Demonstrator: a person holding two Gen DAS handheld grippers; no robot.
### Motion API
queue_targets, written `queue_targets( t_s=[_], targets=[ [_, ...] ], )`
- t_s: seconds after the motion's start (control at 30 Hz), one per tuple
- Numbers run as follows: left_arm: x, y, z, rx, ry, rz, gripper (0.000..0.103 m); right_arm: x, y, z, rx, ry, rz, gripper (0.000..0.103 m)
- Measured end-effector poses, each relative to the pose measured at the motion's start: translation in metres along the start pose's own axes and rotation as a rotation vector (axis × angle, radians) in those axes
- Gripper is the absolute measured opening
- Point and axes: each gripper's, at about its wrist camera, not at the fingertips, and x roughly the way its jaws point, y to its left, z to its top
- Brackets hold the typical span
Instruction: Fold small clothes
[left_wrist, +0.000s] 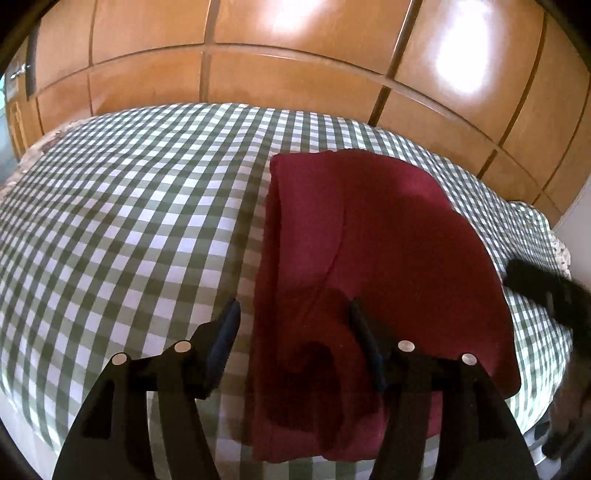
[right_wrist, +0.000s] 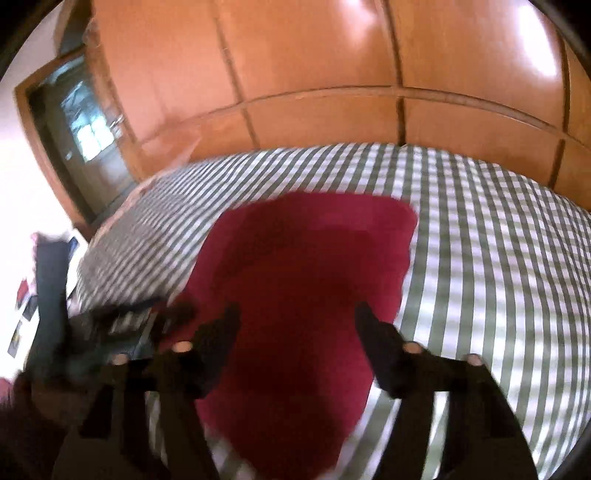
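A dark red garment (left_wrist: 369, 251) lies folded lengthwise on the green-and-white checked bed cover (left_wrist: 129, 221). My left gripper (left_wrist: 293, 314) is open and empty, hovering over the garment's near left edge. In the blurred right wrist view the same garment (right_wrist: 295, 295) lies below my right gripper (right_wrist: 295, 317), which is open and empty above its near part. The right gripper also shows as a dark blur at the right edge of the left wrist view (left_wrist: 546, 291). The left gripper shows blurred at the left of the right wrist view (right_wrist: 122, 325).
Wooden wardrobe doors (left_wrist: 295, 66) stand right behind the bed. A doorway (right_wrist: 77, 136) is at the far left in the right wrist view. The checked cover (right_wrist: 498, 277) stretches wide on both sides of the garment.
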Motion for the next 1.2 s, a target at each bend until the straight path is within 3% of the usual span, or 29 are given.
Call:
queue_targets(
  t_s=[0.03, 0.13, 0.2, 0.4, 0.57, 0.73, 0.93, 1.07, 1.1, 1.13, 1.2],
  targets=[
    [-0.001, 0.0, -0.002, -0.003, 0.0, 0.0, 0.059, -0.001, 0.007, -0.012, -0.025, 0.02, -0.001, 0.051],
    [0.0, -0.001, -0.005, -0.004, 0.001, 0.012, 0.064, 0.015, 0.034, -0.051, -0.2, 0.044, -0.141, 0.056],
    [-0.001, -0.002, -0.007, 0.002, 0.001, 0.019, 0.064, 0.015, 0.037, -0.059, -0.193, 0.035, -0.159, 0.06],
    [-0.004, -0.005, -0.01, 0.02, -0.013, 0.038, 0.064, 0.004, 0.016, -0.042, -0.032, 0.075, 0.006, 0.083],
    [-0.004, -0.005, -0.011, 0.017, -0.019, 0.03, 0.064, -0.011, -0.028, -0.016, 0.172, 0.041, 0.111, 0.092],
    [-0.003, -0.004, -0.011, 0.006, -0.021, 0.008, 0.064, 0.01, -0.071, 0.003, 0.336, 0.044, 0.166, 0.092],
    [0.001, 0.005, -0.014, -0.026, -0.021, -0.057, 0.064, 0.064, -0.085, 0.016, 0.409, 0.143, 0.262, 0.088],
    [0.008, 0.02, -0.017, -0.087, -0.009, -0.154, 0.064, 0.086, -0.08, 0.02, 0.422, 0.176, 0.334, 0.08],
    [0.011, 0.025, -0.018, -0.114, 0.0, -0.195, 0.06, 0.09, -0.079, 0.022, 0.421, 0.179, 0.333, 0.075],
    [0.013, 0.029, -0.018, -0.136, 0.01, -0.243, 0.049, 0.093, -0.075, 0.024, 0.412, 0.181, 0.323, 0.072],
    [0.015, 0.034, -0.016, -0.173, 0.032, -0.319, 0.043, 0.089, -0.067, 0.027, 0.375, 0.171, 0.293, 0.055]
  ],
)
